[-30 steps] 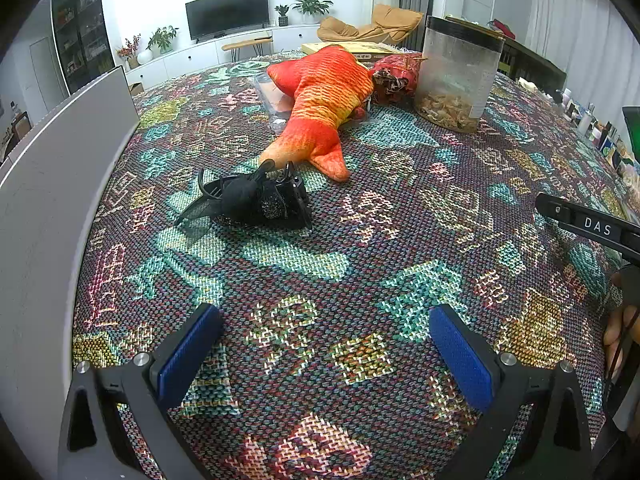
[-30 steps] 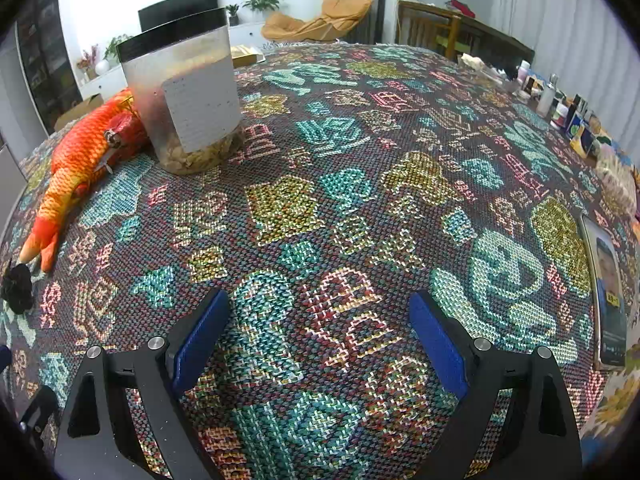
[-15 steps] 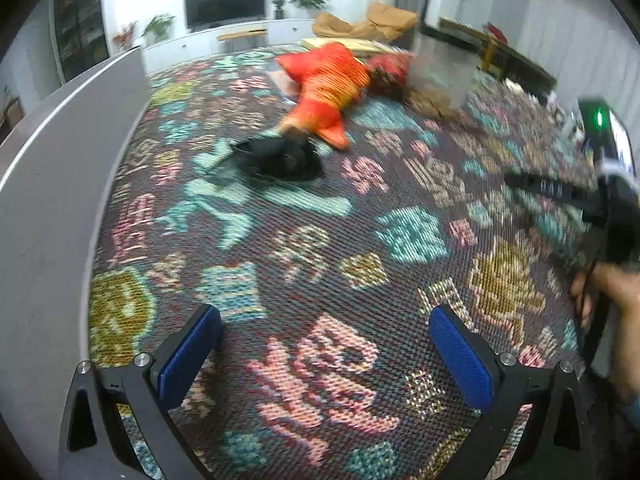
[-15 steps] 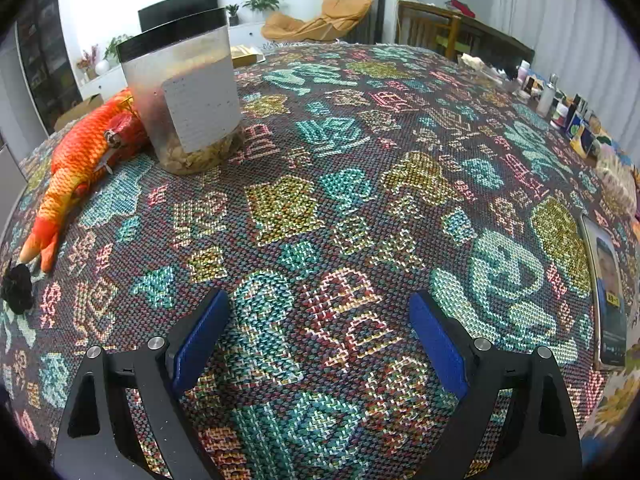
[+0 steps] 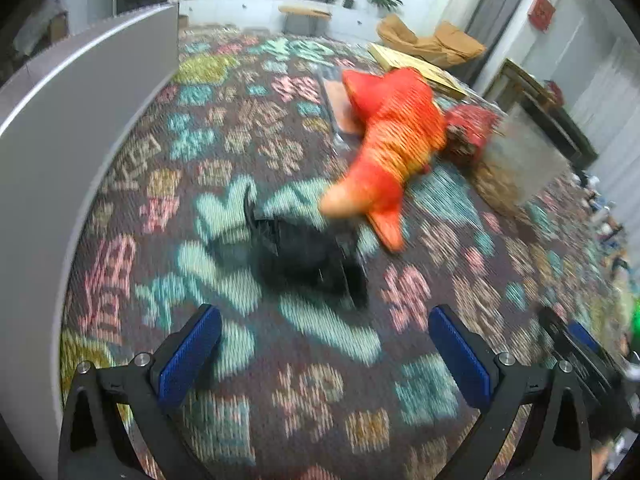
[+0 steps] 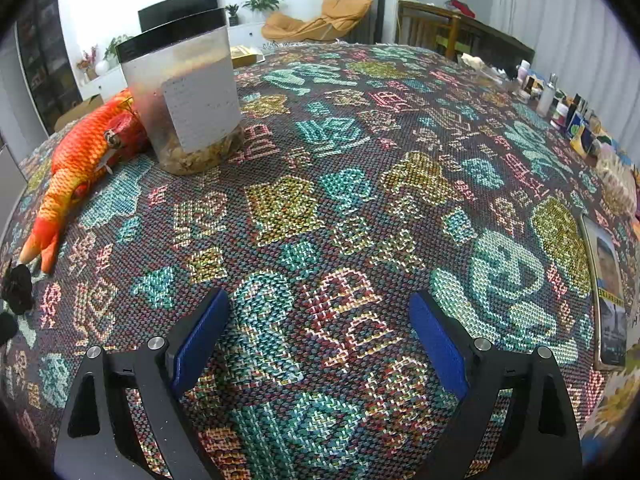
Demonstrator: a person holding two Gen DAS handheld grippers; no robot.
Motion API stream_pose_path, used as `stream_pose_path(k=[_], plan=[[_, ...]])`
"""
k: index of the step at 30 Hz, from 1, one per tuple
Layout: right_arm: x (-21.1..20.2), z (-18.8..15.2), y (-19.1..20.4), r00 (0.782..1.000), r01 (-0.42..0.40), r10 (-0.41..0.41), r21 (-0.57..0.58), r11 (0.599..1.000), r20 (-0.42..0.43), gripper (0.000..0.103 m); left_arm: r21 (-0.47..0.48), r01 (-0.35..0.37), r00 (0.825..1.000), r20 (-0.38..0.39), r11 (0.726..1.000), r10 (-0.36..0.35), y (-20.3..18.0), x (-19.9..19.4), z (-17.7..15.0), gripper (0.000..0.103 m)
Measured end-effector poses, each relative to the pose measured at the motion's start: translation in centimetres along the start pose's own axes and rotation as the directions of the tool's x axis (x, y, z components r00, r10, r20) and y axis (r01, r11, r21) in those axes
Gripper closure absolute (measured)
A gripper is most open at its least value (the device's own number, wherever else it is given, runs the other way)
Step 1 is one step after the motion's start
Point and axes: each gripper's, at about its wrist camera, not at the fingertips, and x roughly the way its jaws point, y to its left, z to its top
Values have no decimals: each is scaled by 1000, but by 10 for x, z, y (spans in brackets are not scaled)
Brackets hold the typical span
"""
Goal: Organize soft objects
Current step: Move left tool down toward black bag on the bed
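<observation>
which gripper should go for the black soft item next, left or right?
Left. The left gripper is open with the black soft item just ahead between its fingers. The right gripper, also open, faces bare tablecloth; there the item sits at the far left edge.

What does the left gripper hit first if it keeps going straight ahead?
Most likely the black soft item, lying just ahead of the open left gripper on the patterned cloth. The orange fish plush is behind it. The frame is blurred, so depth is uncertain.

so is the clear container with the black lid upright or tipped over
Upright. The clear container stands on its base on the patterned cloth, black lid on top.
</observation>
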Motion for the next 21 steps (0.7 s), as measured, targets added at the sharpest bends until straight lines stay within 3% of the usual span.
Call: stream_pose_path(k=[3, 14, 21], plan=[[0, 0, 0, 1000, 0, 0, 0, 1000, 0, 10, -18, -35, 999, 22, 999, 36, 0, 10, 12, 0], [0, 0, 0, 1000, 0, 0, 0, 1000, 0, 10, 158, -154, 988, 38, 975, 150, -1, 10, -4, 0], [0, 0, -1, 1000, 0, 0, 1, 1000, 0, 10, 174, -153, 988, 49, 973, 147, 17, 1, -14, 0]])
